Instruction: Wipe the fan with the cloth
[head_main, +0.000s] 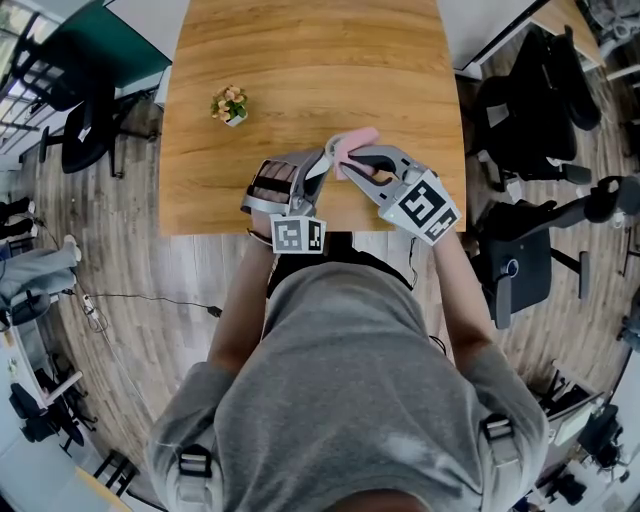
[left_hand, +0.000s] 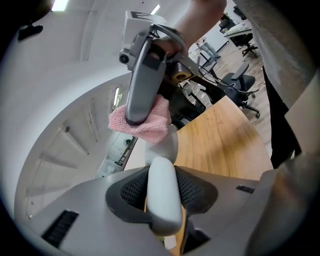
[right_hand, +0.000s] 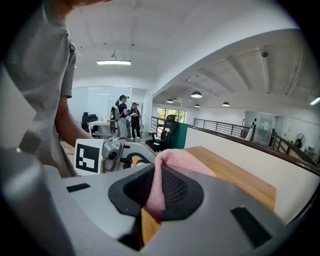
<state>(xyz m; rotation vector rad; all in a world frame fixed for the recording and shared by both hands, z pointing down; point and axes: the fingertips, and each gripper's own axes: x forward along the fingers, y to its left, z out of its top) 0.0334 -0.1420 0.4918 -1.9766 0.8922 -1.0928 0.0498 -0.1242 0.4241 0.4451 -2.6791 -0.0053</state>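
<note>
My left gripper (left_hand: 162, 194) is shut on a rounded grey-white part of the small fan (left_hand: 163, 150), which sticks out beyond the jaws. The pink cloth (left_hand: 150, 125) lies against the fan's far end, pressed there by a finger of my right gripper (left_hand: 142, 90). In the right gripper view that gripper (right_hand: 157, 197) is shut on the cloth (right_hand: 175, 159), which bulges out above the pads. From the head view both grippers meet over the near edge of the table (head_main: 300, 60): left (head_main: 320, 168), right (head_main: 346, 160), with the cloth (head_main: 352, 142) between them. The fan is mostly hidden there.
A small potted plant (head_main: 230, 105) stands on the wooden table to the left. Black office chairs (head_main: 530, 110) sit to the right of the table and another (head_main: 80, 130) to the left. People (right_hand: 125, 117) stand far off in the room.
</note>
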